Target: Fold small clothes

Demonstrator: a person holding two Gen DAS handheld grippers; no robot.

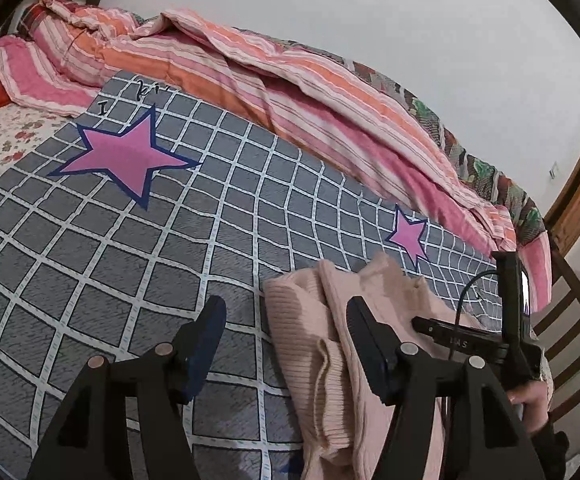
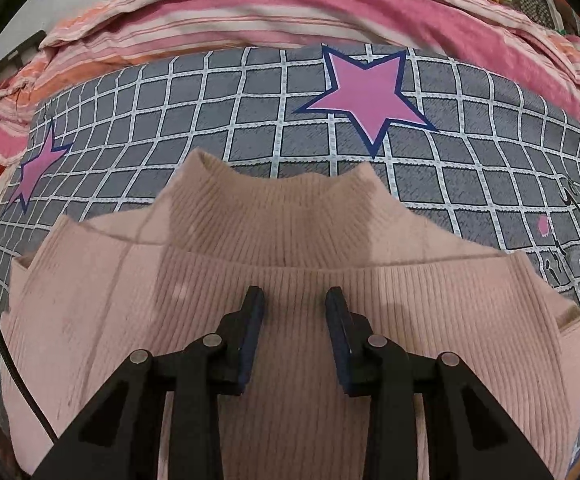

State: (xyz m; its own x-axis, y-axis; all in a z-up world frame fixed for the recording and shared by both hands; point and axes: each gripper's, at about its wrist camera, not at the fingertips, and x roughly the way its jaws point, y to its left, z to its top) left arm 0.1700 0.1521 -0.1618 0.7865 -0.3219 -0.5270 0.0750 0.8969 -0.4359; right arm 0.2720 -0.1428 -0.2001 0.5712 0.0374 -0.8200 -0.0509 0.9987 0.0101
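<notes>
Pink ribbed knit sweater (image 2: 290, 300) lies flat, collar far, on the grey checked star-print sheet (image 1: 130, 260), ready for folding. Left gripper (image 1: 286, 320) and right gripper (image 2: 294, 300) stand apart, empty, above it.

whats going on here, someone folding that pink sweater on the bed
Yes. A person with a gripper in each hand is folding a pink ribbed sweater laid on a grey checked sheet. Both grippers are open and hold nothing: the right gripper hovers over the sweater's chest below the collar, and the left gripper sits at its edge, over the sheet.
</notes>
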